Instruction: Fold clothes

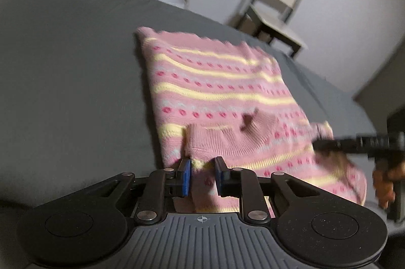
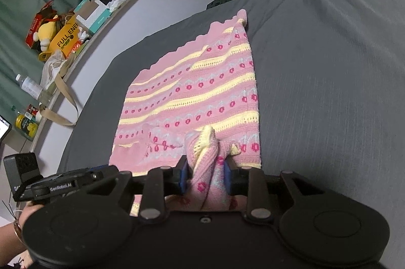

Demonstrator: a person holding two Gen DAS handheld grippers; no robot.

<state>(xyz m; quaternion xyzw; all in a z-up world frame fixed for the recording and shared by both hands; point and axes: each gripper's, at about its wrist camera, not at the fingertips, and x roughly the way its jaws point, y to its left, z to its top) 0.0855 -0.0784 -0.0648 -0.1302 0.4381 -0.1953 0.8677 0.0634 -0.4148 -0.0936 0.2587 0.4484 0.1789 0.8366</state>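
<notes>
My right gripper (image 2: pixel 205 176) has its jaws clamped on a bunched fold of the pink striped sweater (image 2: pixel 197 97), the knit squeezed up between the blue pads (image 2: pixel 182 178). My left gripper (image 1: pixel 202 176) has its jaws narrowly parted around the sweater's near edge; the view is blurred, so I cannot tell whether they grip it. The sweater lies flat on the grey bed (image 2: pixel 329 82).

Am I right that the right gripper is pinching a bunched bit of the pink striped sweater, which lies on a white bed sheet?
Not quite: the sheet is grey, not white, as the right wrist view shows. The right gripper is indeed pinching a bunched bit of the pink striped sweater.
</notes>
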